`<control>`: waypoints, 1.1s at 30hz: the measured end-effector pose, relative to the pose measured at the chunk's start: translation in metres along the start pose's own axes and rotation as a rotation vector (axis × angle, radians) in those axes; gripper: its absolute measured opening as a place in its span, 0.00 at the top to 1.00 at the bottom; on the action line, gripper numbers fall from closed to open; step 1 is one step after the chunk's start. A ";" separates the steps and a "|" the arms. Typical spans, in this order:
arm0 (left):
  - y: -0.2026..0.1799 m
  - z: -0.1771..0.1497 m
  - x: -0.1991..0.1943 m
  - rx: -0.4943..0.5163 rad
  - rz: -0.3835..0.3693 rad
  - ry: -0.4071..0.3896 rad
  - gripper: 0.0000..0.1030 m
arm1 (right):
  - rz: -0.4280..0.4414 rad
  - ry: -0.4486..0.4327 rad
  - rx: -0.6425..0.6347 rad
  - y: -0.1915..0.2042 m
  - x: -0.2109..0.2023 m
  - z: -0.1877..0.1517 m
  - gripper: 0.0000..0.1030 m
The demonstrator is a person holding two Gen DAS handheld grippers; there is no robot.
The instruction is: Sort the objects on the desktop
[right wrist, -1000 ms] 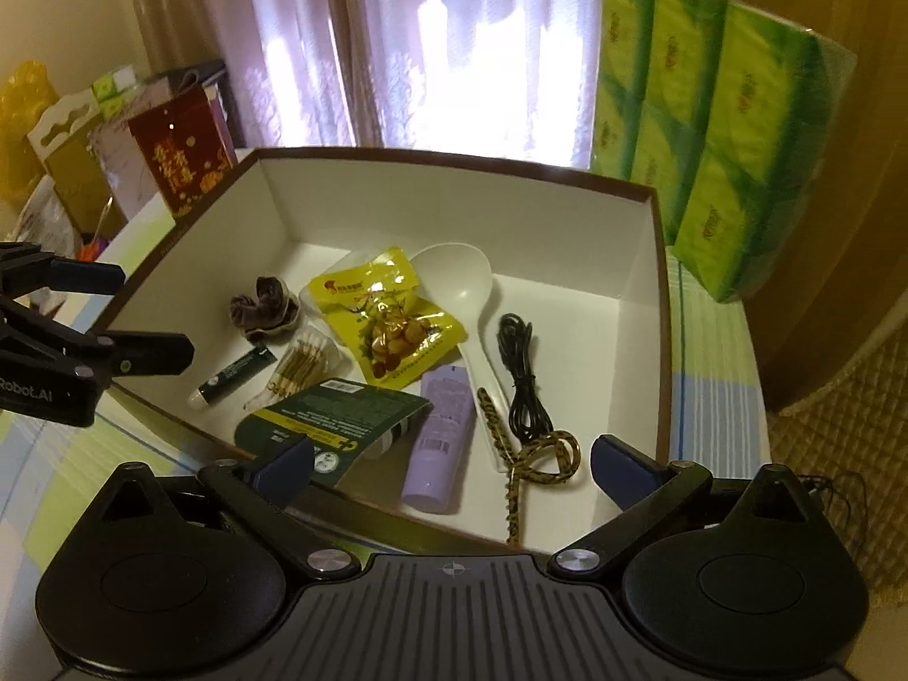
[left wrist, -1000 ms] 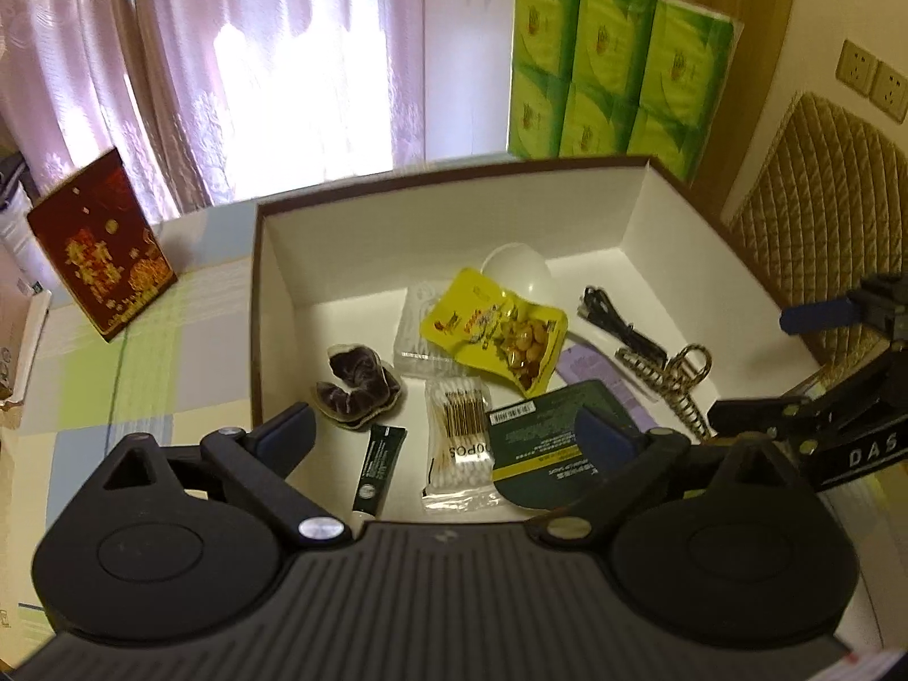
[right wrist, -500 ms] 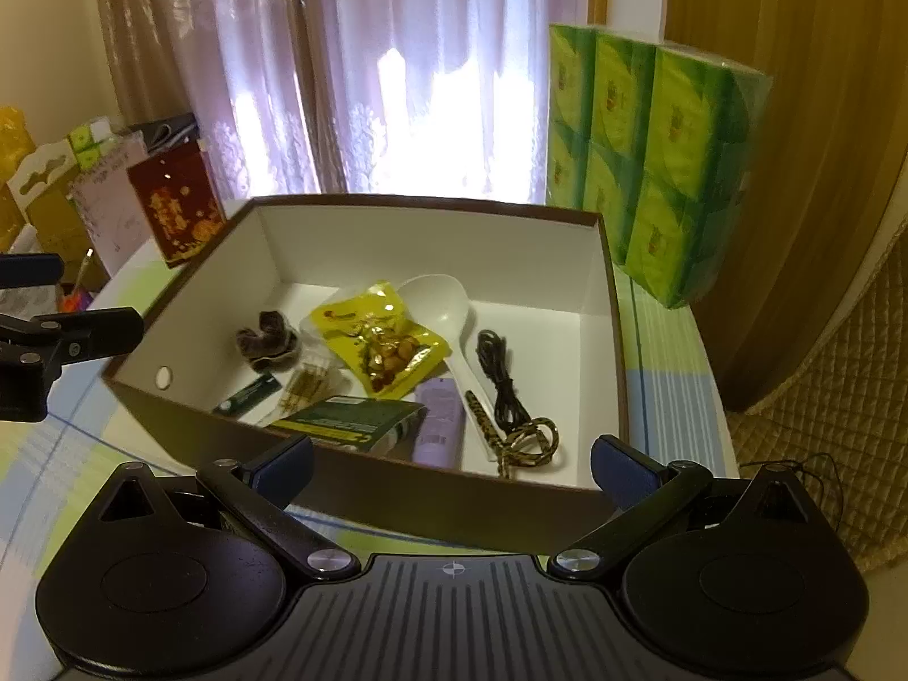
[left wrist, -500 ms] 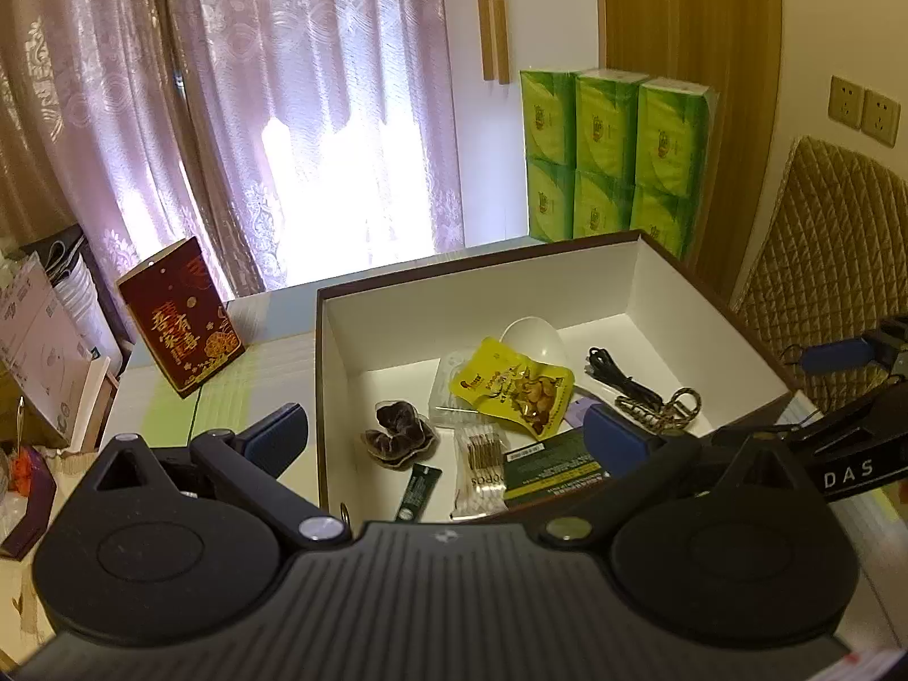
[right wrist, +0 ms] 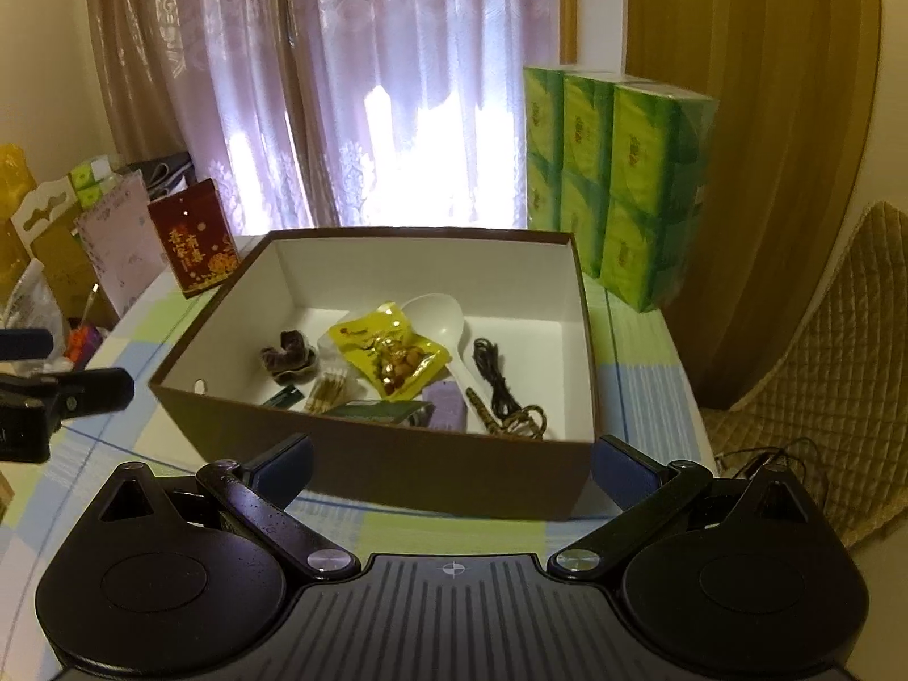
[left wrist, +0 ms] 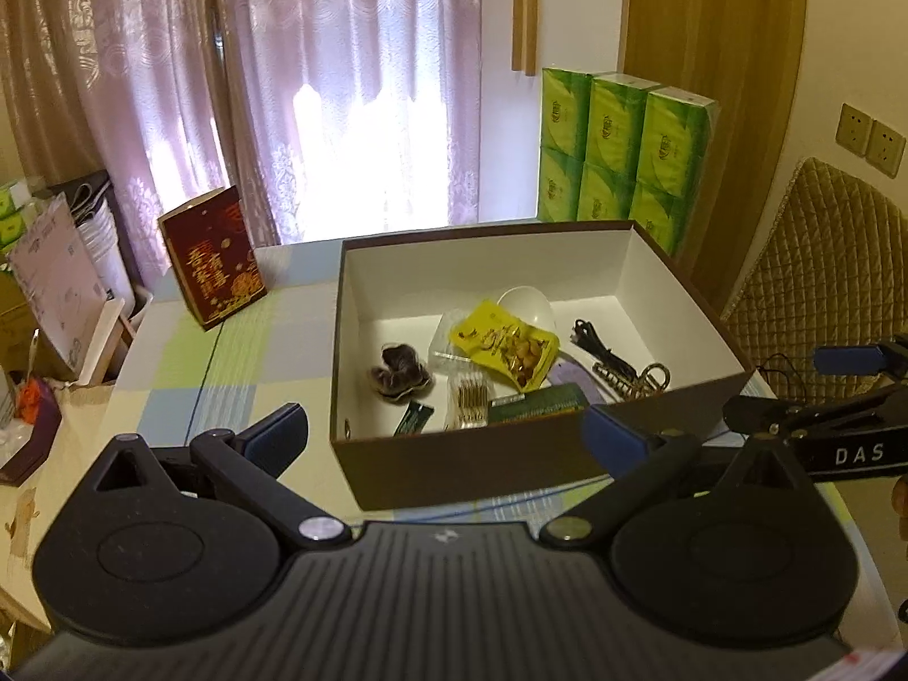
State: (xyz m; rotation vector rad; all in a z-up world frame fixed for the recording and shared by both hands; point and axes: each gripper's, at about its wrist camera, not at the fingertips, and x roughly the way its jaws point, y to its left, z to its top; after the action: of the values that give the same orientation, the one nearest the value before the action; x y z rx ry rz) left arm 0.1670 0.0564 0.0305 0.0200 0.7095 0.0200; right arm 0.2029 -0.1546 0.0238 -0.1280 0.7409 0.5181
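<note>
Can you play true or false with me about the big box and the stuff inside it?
1. The yellow snack packet lies inside the brown box. True.
2. The right gripper is squeezing the white spoon. False: its jaws are wide open and empty, and the spoon lies in the box.
3. The green tissue packs stand outside the box, behind it. True.
4. The black cable hangs over the box's edge. False: it lies on the box floor, beside the spoon.
5. The left gripper holds nothing. True.
6. The red card box sits inside the brown box. False: it stands on the table to its left.
</note>
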 end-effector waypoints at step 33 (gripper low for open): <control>-0.055 -0.053 -0.097 -0.049 0.065 -0.021 0.01 | 0.065 -0.008 -0.014 -0.002 -0.086 -0.054 0.02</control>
State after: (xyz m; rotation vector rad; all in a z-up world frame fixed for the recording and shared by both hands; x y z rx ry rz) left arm 0.0595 -0.0007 0.0523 -0.0039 0.6870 0.0993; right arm 0.1177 -0.2070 0.0419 -0.1146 0.7354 0.5854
